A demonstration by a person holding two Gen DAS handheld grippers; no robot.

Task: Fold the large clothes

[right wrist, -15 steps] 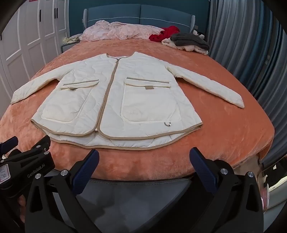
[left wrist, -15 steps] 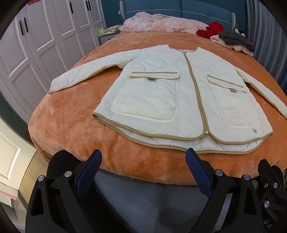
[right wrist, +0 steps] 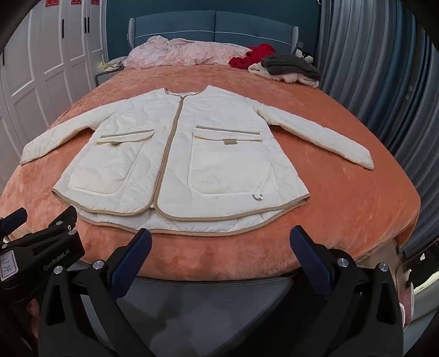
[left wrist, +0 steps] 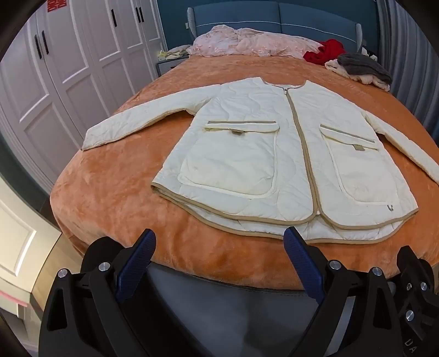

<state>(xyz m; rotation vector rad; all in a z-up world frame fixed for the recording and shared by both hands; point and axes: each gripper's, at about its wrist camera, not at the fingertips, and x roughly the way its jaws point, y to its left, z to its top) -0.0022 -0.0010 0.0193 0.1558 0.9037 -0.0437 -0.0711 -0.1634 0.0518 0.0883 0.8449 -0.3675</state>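
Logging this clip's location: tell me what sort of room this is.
A bedroom, most likely. A wide bed under an orange plush blanket stands against a blue padded headboard, with white panelled wardrobe doors alongside and a cream quilted jacket spread flat for folding.

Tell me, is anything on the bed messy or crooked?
The cream jacket lies flat and zipped, sleeves spread, nothing crooked there. The messy bit is up by the headboard: a crumpled pink blanket, a red garment and a grey and cream heap lie unfolded on the orange bedspread.
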